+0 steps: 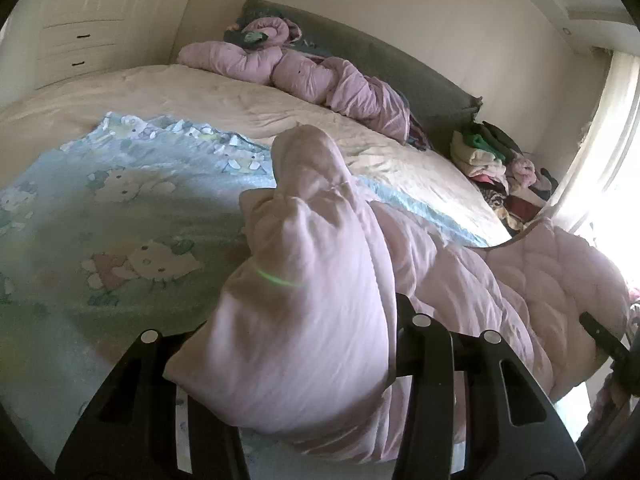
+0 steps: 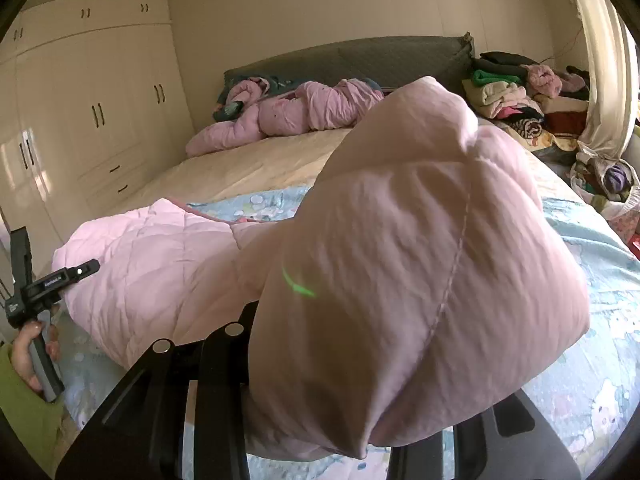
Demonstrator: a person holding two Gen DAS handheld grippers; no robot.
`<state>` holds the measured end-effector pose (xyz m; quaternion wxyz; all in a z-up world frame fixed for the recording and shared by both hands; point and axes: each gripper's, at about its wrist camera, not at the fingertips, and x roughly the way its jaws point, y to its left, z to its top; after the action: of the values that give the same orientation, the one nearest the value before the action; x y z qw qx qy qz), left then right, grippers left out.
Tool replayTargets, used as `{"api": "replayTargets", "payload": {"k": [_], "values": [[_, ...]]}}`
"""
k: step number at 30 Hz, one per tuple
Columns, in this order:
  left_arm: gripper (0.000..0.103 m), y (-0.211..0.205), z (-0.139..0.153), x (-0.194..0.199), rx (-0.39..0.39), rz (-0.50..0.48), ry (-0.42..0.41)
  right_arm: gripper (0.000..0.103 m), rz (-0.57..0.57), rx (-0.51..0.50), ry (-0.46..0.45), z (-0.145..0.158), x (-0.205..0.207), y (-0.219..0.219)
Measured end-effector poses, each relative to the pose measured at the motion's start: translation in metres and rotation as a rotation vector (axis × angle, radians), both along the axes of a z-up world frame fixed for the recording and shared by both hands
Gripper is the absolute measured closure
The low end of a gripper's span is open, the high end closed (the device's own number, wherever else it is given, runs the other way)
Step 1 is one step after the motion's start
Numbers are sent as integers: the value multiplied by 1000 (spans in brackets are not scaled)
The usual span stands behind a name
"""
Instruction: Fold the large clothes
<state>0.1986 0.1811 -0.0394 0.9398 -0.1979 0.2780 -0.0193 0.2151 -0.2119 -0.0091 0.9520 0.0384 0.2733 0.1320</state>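
Note:
A large pink quilted coat (image 1: pixel 312 280) hangs between my two grippers above the bed. My left gripper (image 1: pixel 296 340) is shut on a bunched end of it, and the fabric bulges up between the black fingers (image 1: pixel 416 332). My right gripper (image 2: pixel 360 360) is shut on the other bunched end of the coat (image 2: pixel 420 240), which hides its right finger. The quilted middle of the coat (image 2: pixel 160 260) sags between the two ends onto the bed. In the right wrist view a hand in a green sleeve (image 2: pixel 28 344) holds the left gripper's handle at the left edge.
The bed has a blue cartoon-cat sheet (image 1: pixel 120 208) over a beige cover (image 1: pixel 200 92). Another pink padded garment (image 1: pixel 280 64) lies along the grey headboard. A pile of clothes (image 2: pixel 512 92) sits at the bed's far right corner. A cream wardrobe (image 2: pixel 80 120) lines the left wall.

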Motion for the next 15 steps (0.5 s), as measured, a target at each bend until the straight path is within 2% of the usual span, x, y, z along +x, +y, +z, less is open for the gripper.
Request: {"api": "replayTargets", "payload": {"k": [8, 15], "values": [[67, 2, -3, -12, 6, 0, -2, 71, -10, 5, 14, -2, -16, -1], [67, 4, -6, -19, 9, 0, -5, 71, -17, 19, 29, -1, -12, -9]]}}
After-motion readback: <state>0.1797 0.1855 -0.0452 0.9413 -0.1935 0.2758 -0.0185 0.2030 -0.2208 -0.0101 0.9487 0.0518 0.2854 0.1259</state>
